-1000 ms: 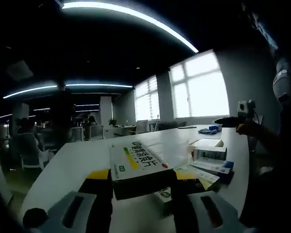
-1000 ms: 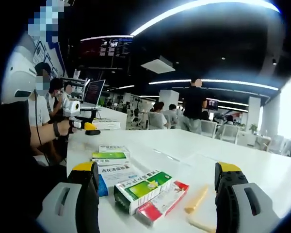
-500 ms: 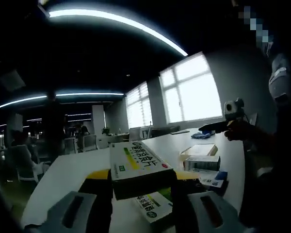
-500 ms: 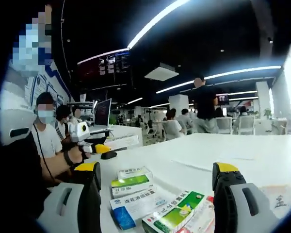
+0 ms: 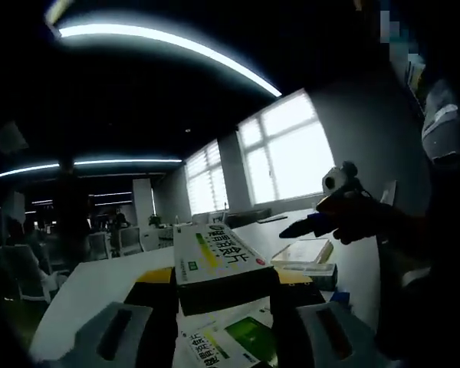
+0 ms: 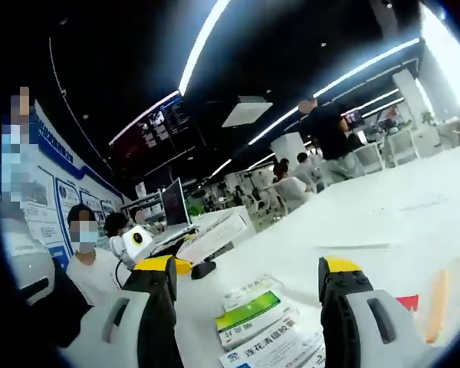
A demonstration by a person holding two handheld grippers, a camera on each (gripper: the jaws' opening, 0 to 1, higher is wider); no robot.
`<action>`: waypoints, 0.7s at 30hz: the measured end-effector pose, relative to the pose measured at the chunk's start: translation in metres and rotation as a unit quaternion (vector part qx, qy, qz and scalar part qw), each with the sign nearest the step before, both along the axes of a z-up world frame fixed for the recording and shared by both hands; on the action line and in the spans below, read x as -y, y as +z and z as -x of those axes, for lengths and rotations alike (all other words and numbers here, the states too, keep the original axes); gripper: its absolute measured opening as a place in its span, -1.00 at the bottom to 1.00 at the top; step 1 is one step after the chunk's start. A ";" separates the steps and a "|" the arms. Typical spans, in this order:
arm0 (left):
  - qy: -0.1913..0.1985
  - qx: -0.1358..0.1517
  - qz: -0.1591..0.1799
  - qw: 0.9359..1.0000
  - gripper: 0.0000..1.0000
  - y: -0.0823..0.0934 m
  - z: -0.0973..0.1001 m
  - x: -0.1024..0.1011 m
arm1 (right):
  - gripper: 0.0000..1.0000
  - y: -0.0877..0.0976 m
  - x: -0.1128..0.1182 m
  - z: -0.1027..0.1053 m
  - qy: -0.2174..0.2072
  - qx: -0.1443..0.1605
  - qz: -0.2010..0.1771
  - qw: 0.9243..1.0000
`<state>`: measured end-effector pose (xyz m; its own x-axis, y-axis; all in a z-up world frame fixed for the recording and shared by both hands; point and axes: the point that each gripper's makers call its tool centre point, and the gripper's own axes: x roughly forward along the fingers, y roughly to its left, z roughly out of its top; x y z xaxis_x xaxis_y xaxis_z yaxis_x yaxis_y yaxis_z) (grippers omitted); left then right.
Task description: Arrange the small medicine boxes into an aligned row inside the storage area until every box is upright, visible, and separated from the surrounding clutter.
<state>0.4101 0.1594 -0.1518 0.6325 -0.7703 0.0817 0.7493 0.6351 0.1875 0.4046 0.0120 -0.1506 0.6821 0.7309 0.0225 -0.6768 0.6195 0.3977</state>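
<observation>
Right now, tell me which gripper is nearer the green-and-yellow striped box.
Left. The left gripper is shut on the green-and-yellow striped box, held above the table. The right gripper is open and apart from it, above other boxes.

In the left gripper view, a medicine box (image 5: 218, 264) sits clamped between the jaws of the left tongs (image 5: 224, 307), lifted above the worktop (image 5: 111, 280). Directly below that box, another box (image 5: 234, 343) lies flat on the worktop. To the right of the held box, a small stack of boxes (image 5: 307, 257) rests on the worktop, and the right tongs (image 5: 322, 218) hover just above that stack.

In the right gripper view, two boxes (image 6: 253, 310) lie flat on the worktop between the parted jaws of the right tongs (image 6: 249, 307). The left tongs (image 6: 165, 249) with their box lie behind these, to the left.
</observation>
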 end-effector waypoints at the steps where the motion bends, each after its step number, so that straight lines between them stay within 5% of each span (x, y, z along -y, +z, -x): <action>1: -0.002 0.002 0.000 1.000 -0.09 0.001 0.001 0.002 | 0.41 0.000 -0.005 -0.003 0.006 -0.006 -0.007 1.000; 9: -0.021 0.019 -0.006 1.000 -0.09 0.005 0.009 0.026 | 0.27 0.016 -0.042 -0.008 0.080 -0.071 -0.137 0.985; 15: -0.041 0.029 -0.013 0.999 -0.09 0.004 0.021 0.046 | 0.12 0.010 -0.052 -0.015 0.088 -0.098 -0.159 0.979; 21: -0.051 0.038 -0.025 0.998 -0.08 0.003 0.027 0.056 | -0.25 0.012 -0.051 -0.014 0.102 -0.123 -0.204 0.966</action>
